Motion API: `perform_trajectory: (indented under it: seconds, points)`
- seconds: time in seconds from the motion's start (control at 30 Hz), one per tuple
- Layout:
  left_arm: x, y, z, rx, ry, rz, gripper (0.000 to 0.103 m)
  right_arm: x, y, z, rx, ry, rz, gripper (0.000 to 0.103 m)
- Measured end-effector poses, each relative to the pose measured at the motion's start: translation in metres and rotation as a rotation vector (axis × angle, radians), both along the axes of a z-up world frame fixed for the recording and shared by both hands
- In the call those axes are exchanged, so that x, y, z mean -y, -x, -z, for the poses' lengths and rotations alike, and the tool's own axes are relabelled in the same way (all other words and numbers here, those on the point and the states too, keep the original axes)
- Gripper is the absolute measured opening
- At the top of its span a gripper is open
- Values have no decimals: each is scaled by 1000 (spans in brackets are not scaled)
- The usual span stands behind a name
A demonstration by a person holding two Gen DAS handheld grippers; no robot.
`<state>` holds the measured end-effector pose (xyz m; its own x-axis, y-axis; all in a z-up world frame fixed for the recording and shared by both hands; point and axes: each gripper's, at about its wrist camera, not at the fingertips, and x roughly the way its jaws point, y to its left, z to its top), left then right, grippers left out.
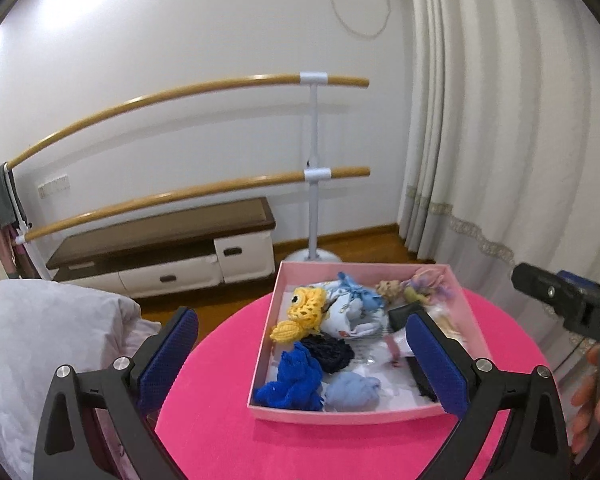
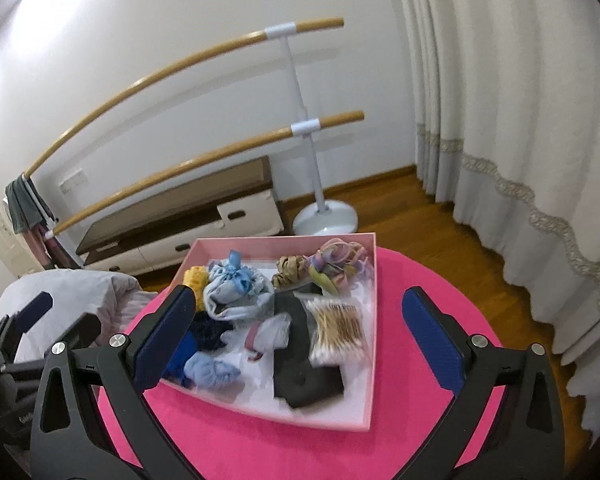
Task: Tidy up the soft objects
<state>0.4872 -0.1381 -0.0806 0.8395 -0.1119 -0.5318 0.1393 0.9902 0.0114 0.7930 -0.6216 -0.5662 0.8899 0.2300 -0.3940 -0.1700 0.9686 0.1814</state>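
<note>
A pink box (image 1: 352, 416) sits on the round pink table (image 1: 220, 420). It holds a yellow crochet toy (image 1: 304, 312), a blue mesh piece (image 1: 292, 380), a pale blue cloth ball (image 1: 352, 392), a navy scrunchie (image 1: 328, 352) and a light-blue pouch (image 2: 236, 292). Also inside are cotton swabs (image 2: 336, 328), a black flat piece (image 2: 304, 372), hair ties (image 2: 340, 260) and a beige scrunchie (image 2: 290, 274). My left gripper (image 1: 302, 320) hangs open in front of the box, holding nothing. My right gripper (image 2: 300, 294) is open and empty too, back from the box's near side.
A bed with a grey quilt (image 1: 40, 340) lies left of the table. Behind stand a two-bar wooden barre on a white post (image 1: 312, 200), a low white cabinet (image 1: 172, 248) and long curtains (image 1: 500, 160). A hand (image 1: 592, 400) shows at the right edge.
</note>
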Motion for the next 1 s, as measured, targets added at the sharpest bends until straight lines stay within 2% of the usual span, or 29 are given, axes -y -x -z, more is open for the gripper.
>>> perform_trajectory:
  seconds: [0.33, 0.57, 0.77, 1.0]
  points:
    - [-19, 110, -24, 120, 9, 15, 103, -6, 116, -12, 162, 19, 54, 103]
    - [-31, 171, -26, 140, 29, 16, 103, -15, 180, -2, 222, 46, 85, 103]
    - [-38, 211, -23, 138, 29, 5, 103, -19, 216, 14, 238, 77, 106, 103]
    - [-45, 246, -22, 120, 51, 3, 103, -19, 237, 26, 246, 99, 123, 103]
